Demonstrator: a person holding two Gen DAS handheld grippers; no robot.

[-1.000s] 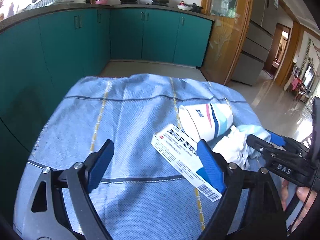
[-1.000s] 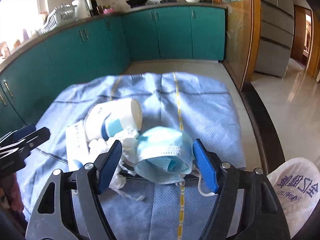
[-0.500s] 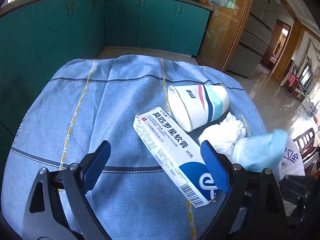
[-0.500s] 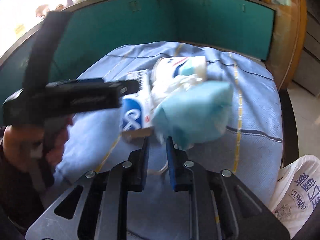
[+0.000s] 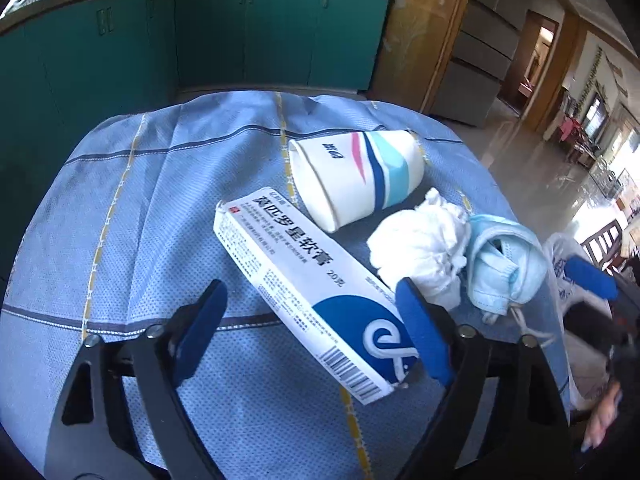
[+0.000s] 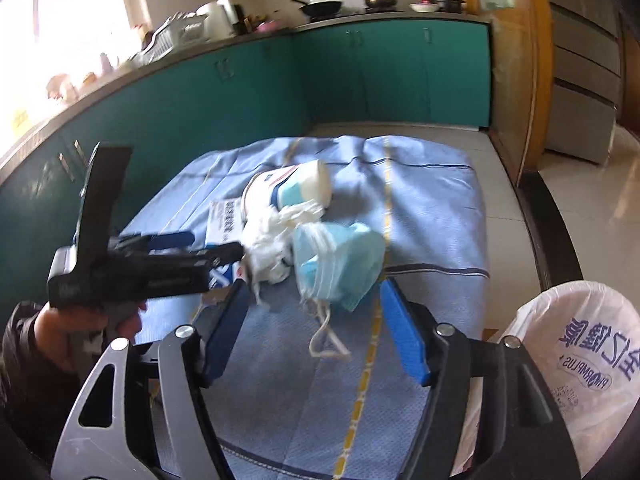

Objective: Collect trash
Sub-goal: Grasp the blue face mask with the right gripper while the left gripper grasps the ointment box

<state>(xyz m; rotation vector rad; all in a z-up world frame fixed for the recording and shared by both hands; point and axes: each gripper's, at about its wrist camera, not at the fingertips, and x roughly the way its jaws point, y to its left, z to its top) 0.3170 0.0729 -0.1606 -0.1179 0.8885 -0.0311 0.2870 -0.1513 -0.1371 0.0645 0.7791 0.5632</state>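
Observation:
On the blue cloth (image 5: 152,208) lie a white ointment box (image 5: 304,284), a tipped paper cup (image 5: 360,176), a crumpled white tissue (image 5: 420,248) and a blue face mask (image 5: 504,264). My left gripper (image 5: 312,320) is open, its fingers on either side of the box's near end. My right gripper (image 6: 316,332) is open just before the mask (image 6: 340,264), which lies loose on the cloth. The cup (image 6: 296,192), the tissue (image 6: 268,240) and the left gripper also show in the right wrist view.
A white plastic bag (image 6: 576,356) with blue print hangs open at the table's right edge. Teal kitchen cabinets (image 6: 360,76) stand behind the table. A tiled floor (image 6: 580,184) lies to the right.
My right gripper was shut on the mask half a second ago; now it is open and the mask lies on the cloth. My left gripper has moved closer around the box.

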